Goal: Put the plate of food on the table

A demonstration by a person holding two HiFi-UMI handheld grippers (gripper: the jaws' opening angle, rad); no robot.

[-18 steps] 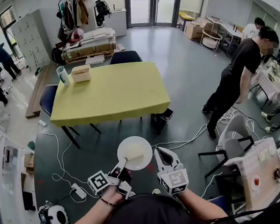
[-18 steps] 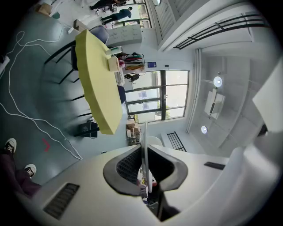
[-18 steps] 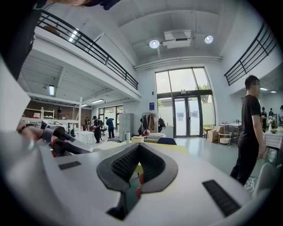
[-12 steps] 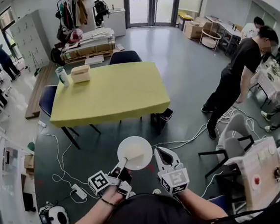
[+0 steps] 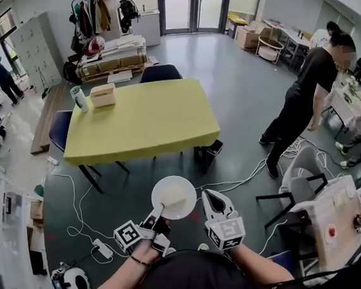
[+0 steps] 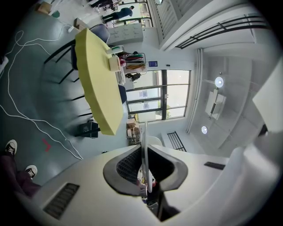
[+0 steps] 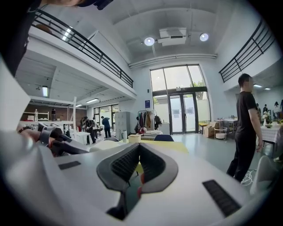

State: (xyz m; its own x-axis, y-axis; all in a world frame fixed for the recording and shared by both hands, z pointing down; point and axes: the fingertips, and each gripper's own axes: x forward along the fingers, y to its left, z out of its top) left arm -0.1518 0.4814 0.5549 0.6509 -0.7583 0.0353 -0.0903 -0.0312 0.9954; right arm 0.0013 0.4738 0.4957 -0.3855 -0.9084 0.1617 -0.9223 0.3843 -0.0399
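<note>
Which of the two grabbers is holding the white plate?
The left gripper: its jaws pinch the rim of the white plate. The right gripper is beside the plate, jaws together on nothing.

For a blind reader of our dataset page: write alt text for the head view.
Seen from above, the left gripper clamps the rim of a white plate over the grey floor, the right gripper shut and empty beside it. Ahead stands a yellow table bearing a box and a cup; a person in black stands at right.
</note>
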